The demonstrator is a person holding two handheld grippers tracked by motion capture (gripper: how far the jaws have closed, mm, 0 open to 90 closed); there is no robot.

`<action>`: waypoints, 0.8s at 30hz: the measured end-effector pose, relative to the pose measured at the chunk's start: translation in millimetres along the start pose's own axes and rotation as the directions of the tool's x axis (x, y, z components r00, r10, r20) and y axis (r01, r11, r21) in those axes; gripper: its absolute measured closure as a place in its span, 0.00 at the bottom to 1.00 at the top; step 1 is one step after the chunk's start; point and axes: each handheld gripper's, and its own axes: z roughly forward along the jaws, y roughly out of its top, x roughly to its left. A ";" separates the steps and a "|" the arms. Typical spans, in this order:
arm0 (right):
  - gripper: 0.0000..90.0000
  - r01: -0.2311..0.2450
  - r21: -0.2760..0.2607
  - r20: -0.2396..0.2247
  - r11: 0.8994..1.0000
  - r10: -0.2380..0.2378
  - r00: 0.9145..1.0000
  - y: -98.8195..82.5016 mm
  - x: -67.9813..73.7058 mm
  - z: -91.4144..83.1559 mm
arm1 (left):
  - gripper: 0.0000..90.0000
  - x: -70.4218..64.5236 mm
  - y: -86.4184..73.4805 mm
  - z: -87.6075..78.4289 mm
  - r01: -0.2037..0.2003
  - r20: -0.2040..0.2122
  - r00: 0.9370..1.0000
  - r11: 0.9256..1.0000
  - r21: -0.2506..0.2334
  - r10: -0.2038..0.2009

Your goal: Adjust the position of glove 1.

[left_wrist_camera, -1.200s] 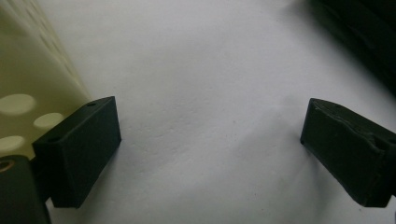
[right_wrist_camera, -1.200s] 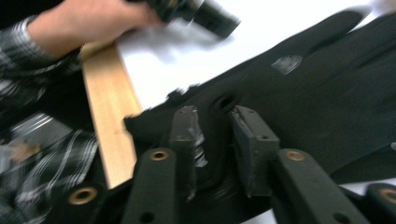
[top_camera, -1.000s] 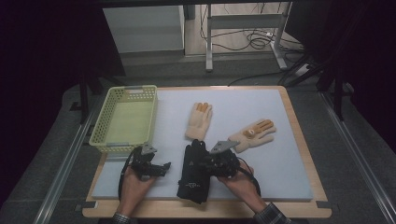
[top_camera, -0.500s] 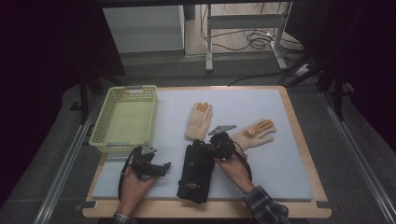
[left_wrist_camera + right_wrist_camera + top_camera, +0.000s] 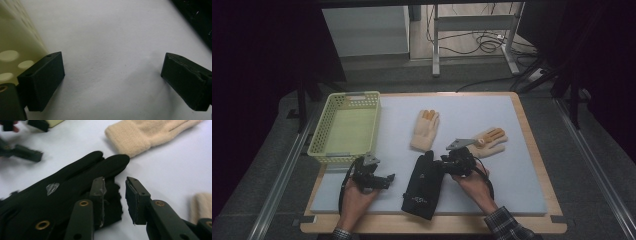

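Note:
A black glove point(image 5: 424, 185) lies on the white mat, fingers pointing away from me. My right gripper point(image 5: 444, 166) sits at its right edge near the fingers. In the right gripper view the jaws point(image 5: 115, 197) stand a little apart and have just been opening. A frayed edge of the black glove point(image 5: 75, 190) lies in the gap, and the pads do not press on it. My left gripper point(image 5: 388, 181) rests on the mat to the glove's left. Its jaws point(image 5: 112, 75) are wide open with nothing between them.
A pale yellow-green basket point(image 5: 344, 127) stands at the mat's left side, close to the left gripper. Two cream gloves with orange fingertips lie beyond the black one: one point(image 5: 425, 130) at the middle, one point(image 5: 489, 142) to the right. The mat's wooden border point(image 5: 532, 145) frames it.
My right gripper has moved away from me along the black glove toward its fingers, then a little to the right. The left gripper has stayed where it was.

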 end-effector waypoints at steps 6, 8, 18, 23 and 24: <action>0.84 0.016 -0.001 -0.056 1.000 -0.016 0.998 -18.9 10.4 -21.0 | 0.06 0.4 0.1 -0.3 -0.006 0.001 1.000 1.000 0.002 0.006; 0.84 0.026 0.007 -0.071 1.000 -0.026 0.997 -25.4 16.7 -25.1 | 0.06 0.2 0.0 -0.3 -0.003 0.001 1.000 1.000 0.002 0.003; 0.84 0.050 0.065 -0.145 0.997 -0.040 0.989 -54.6 39.1 -25.9 | 0.06 0.8 0.1 -0.5 -0.004 0.003 1.000 1.000 0.002 0.004; 0.83 0.055 0.063 -0.163 0.996 -0.045 0.986 -54.1 49.8 -12.7 | 0.06 3.0 -1.7 -4.9 0.007 0.026 1.000 1.000 -0.022 -0.006; 0.83 0.057 0.060 -0.166 0.997 -0.047 0.985 -53.5 50.7 -10.6 | 0.06 3.1 -2.7 -6.0 0.005 0.018 1.000 1.000 -0.020 -0.005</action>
